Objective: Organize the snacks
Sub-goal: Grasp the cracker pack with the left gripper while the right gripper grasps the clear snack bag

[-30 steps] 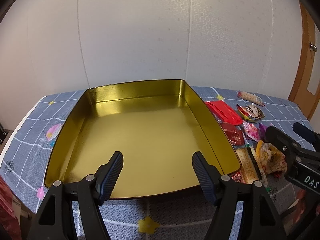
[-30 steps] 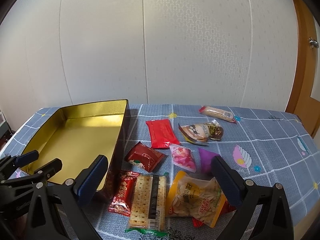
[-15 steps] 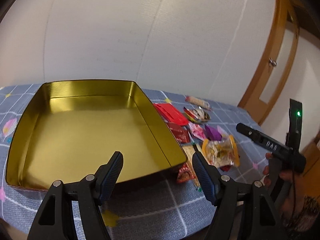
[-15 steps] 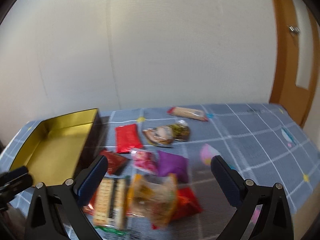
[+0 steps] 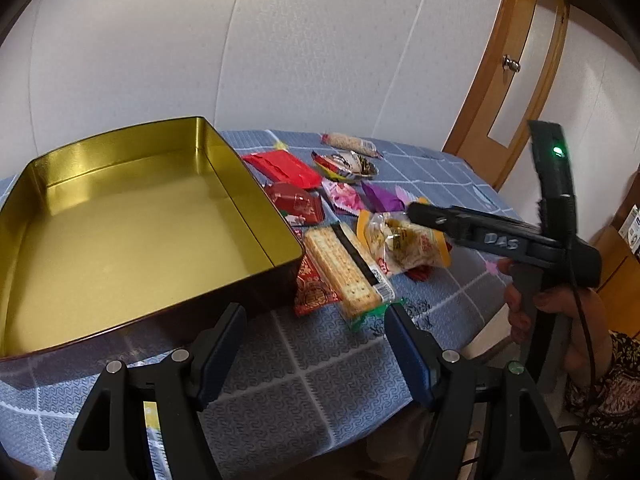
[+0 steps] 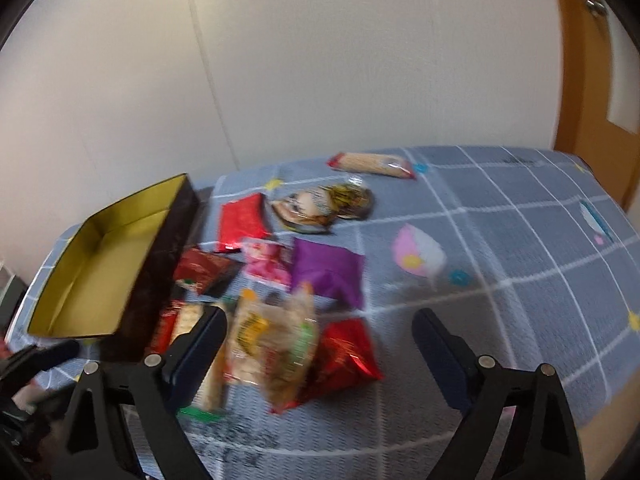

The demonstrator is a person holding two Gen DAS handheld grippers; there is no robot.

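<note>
Gold tin, open and with nothing in it, sits at the left of a blue checked surface. The left hand-held gripper hovers near the tin's front corner, jaws apart, grasping nothing; its view has swung right since a second ago, so the snacks now show. Just right of the tin lie a cracker pack, a clear yellow-edged snack bag, and red, pink and purple packets behind. Further right, the right hand-held gripper has come down over the pile. Its jaws have just been closing but are released, with the snack bag between them, not yet pinched. No snack is in the tin; the first pick looks imminent.
</note>
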